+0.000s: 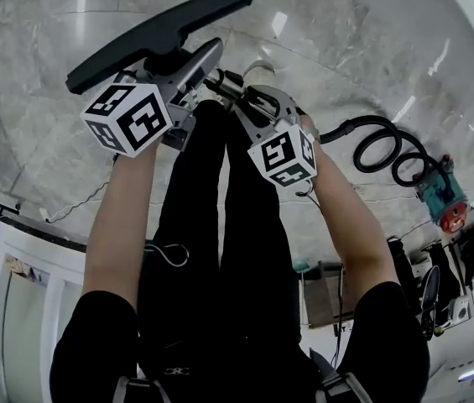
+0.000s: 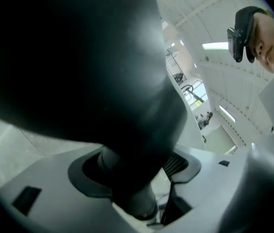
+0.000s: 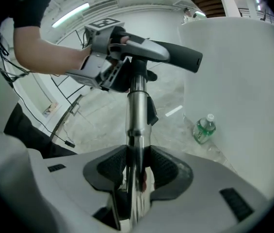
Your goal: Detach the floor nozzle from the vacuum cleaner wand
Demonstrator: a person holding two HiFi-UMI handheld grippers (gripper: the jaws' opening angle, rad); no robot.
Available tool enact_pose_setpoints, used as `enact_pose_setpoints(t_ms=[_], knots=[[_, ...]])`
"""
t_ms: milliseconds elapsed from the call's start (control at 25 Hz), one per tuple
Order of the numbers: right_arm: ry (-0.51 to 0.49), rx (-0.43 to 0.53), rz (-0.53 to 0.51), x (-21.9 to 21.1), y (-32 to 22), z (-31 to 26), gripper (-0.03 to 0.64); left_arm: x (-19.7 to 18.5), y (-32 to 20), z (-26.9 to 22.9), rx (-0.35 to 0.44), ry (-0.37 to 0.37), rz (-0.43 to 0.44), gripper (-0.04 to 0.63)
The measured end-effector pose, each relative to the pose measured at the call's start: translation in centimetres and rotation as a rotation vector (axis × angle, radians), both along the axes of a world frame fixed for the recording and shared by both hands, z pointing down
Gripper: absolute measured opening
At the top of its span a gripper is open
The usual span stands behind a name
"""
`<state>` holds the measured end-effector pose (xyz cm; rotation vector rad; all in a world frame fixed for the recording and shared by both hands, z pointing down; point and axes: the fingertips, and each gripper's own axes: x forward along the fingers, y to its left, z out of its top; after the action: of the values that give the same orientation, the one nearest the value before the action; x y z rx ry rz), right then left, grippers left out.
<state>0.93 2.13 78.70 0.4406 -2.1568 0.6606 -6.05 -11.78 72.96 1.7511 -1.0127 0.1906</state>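
The dark floor nozzle (image 1: 161,28) hangs above the marble floor, still joined to the chrome wand (image 3: 137,115). In the left gripper view the nozzle (image 2: 78,57) fills most of the picture. Its round neck passes between the wide-spread jaws of my left gripper (image 2: 134,178), and the pads stand apart from it. My right gripper (image 3: 137,171) is shut on the wand below the joint, with the tube pinched between both ribbed pads. From the head view the left gripper (image 1: 190,72) sits under the nozzle and the right gripper (image 1: 249,99) beside it.
A coiled black hose (image 1: 383,145) and a teal and red machine (image 1: 440,198) lie on the floor to the right. A green bottle (image 3: 203,129) stands at the foot of a white pillar (image 3: 233,72). Cables (image 1: 69,208) run along the left. The person's legs (image 1: 220,225) are below the grippers.
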Motion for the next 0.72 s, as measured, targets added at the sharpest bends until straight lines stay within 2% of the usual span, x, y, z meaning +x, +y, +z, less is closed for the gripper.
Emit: enact_pose_setpoints(t_ms=[80, 160, 240, 560, 640, 720], knots=[[-0.018, -0.027, -0.017, -0.2, 1.0, -0.7, 0.167, 0.1, -0.5, -1.1, 0.055, 0.034, -0.050, 0.304], [-0.017, -0.055, -0.029, -0.1, 1.4, -0.4, 0.167, 0.4, -0.1, -1.3, 0.087, 0.028, -0.032, 0.241], [-0.016, -0.073, -0.056, -0.2, 1.7, 0.0, 0.167, 0.6, 0.4, -1.3, 0.097, 0.012, -0.004, 0.211], [-0.140, -0.146, -0.157, -1.6, 2.1, 1.7, 0.169, 1.9, 0.8, -2.1, 0.184, 0.016, 0.089, 0.201], [-0.155, -0.173, -0.146, -2.6, 2.0, 2.0, 0.169, 3.4, 1.1, -3.1, 0.198, 0.026, 0.125, 0.198], [-0.174, -0.144, -0.114, -3.6, 1.1, 2.3, 0.167, 4.6, 0.9, -3.9, 0.198, 0.028, 0.140, 0.196]])
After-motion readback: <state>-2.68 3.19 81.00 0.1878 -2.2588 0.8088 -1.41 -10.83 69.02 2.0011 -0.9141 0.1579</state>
